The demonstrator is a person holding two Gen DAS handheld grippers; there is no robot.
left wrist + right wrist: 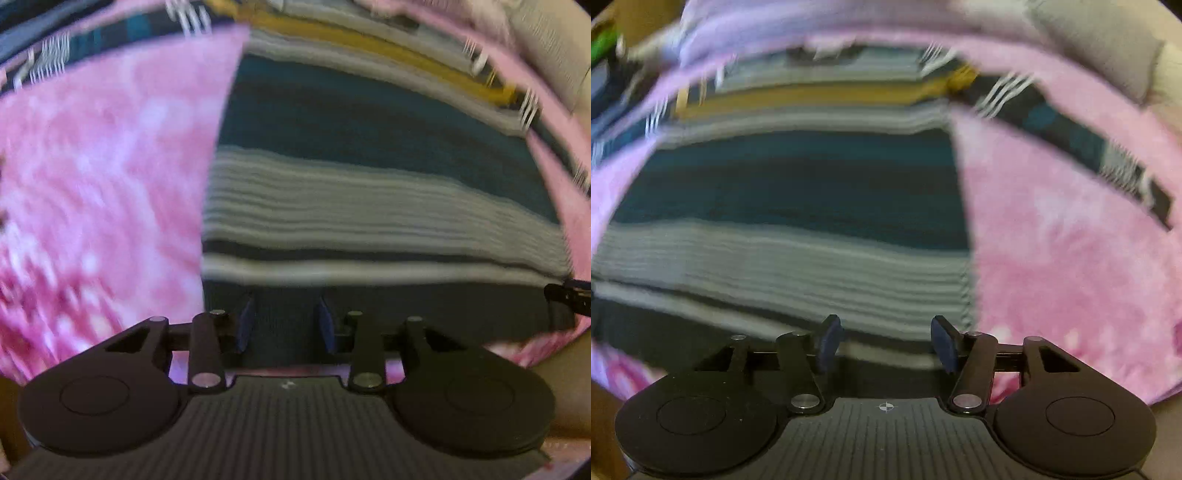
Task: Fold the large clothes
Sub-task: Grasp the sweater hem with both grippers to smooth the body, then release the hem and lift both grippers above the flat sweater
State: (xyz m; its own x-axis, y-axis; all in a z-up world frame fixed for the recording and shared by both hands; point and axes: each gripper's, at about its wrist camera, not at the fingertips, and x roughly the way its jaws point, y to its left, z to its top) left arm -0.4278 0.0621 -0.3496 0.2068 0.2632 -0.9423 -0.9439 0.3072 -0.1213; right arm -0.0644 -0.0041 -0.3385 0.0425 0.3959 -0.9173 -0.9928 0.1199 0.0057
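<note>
A large striped cloth (369,206) with teal, grey, dark and yellow bands and white fringe lies flat on a pink fuzzy bed cover (103,184). My left gripper (286,323) is open, low over the cloth's dark near band, whose edge runs just behind the blue fingertips. The same cloth (783,236) fills the left and middle of the right wrist view. There my right gripper (886,343) stands open over its near grey and dark bands, close to its right side edge. Both views are motion-blurred. I cannot tell whether either gripper touches the cloth.
The pink cover (1071,258) spreads wide to the right of the cloth. A grey pillow (1108,48) lies at the far right. A small black part (563,295) shows at the right edge of the left wrist view.
</note>
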